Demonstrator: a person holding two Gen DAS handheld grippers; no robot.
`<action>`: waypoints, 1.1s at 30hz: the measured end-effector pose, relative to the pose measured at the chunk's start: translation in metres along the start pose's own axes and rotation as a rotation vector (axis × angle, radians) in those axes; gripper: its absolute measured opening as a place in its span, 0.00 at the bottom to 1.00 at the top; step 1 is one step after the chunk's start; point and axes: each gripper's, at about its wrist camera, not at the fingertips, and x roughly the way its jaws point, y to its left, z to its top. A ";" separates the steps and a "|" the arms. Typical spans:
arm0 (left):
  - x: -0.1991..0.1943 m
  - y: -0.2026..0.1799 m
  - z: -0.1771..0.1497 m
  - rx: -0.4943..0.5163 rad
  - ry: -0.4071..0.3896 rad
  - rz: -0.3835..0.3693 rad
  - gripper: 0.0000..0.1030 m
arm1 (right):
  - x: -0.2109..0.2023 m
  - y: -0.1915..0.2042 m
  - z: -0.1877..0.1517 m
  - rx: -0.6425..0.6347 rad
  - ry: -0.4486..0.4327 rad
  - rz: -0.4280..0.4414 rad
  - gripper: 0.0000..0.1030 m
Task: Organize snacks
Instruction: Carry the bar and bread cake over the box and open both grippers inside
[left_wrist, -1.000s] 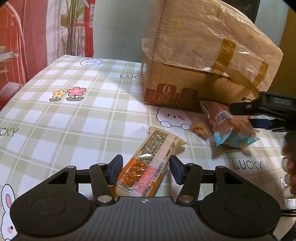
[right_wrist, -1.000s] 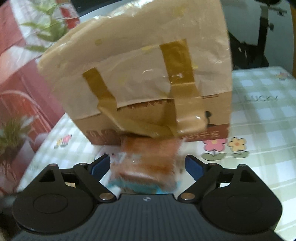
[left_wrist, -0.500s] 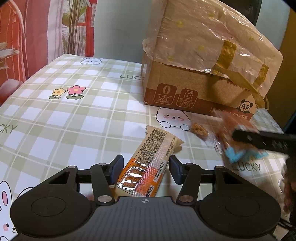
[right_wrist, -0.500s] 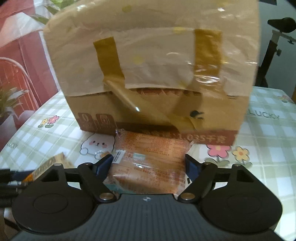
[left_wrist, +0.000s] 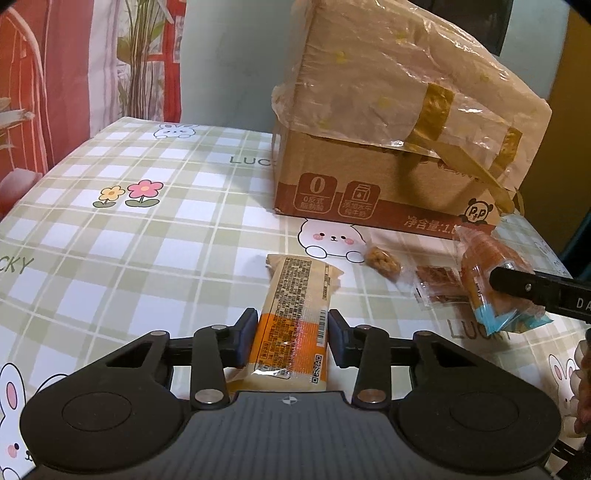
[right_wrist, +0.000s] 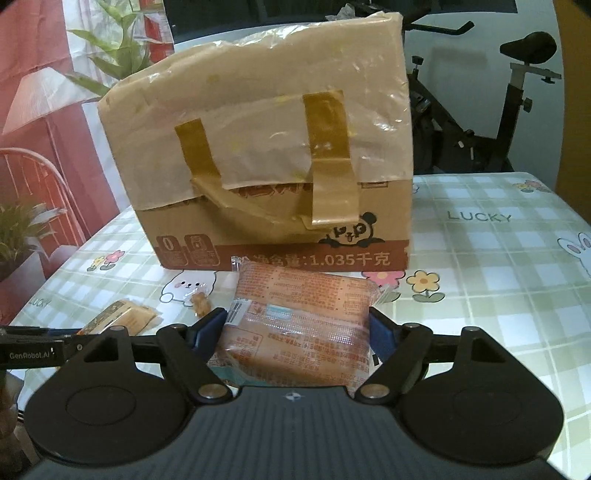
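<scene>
Now we have a snack in each tool. Our left gripper (left_wrist: 291, 338) is clamped on the long orange-and-cream wafer pack (left_wrist: 293, 325), which looks to lie flat on the checked tablecloth (left_wrist: 147, 236) with its far end pointing toward the cardboard box (left_wrist: 388, 155). Our right gripper (right_wrist: 297, 332) is clenched on the square orange bread packet (right_wrist: 299, 317), which sits just in front of the box and appears lifted off the cloth in the left view (left_wrist: 487, 280).

To do this step well, we should probably keep both grips firm but not crushing, since the wrappers look soft and slippery, and raise each pack level before carrying it toward the box, whose taped flaps hang low over the front. Two small items lie loose between the packs: a little nut cluster sachet (left_wrist: 382, 258) and a flat brown sachet (left_wrist: 439, 284); we should steer clear of dragging them.

Compared with a second ago, our left fingers, then spread apart around the wafer pack, have closed on it. The bread packet, pressed close against the box then, is now drawn back, uncovering the brown sachet.
</scene>
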 end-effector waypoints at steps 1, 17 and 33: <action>0.000 0.000 0.000 0.001 0.001 -0.002 0.41 | 0.000 0.000 -0.001 -0.001 0.005 0.005 0.78; 0.022 -0.010 0.005 0.090 0.027 0.024 0.39 | -0.001 0.000 -0.006 -0.009 0.033 0.027 0.78; -0.019 -0.012 0.015 0.045 -0.084 -0.026 0.38 | -0.012 -0.002 -0.004 -0.001 0.005 0.042 0.78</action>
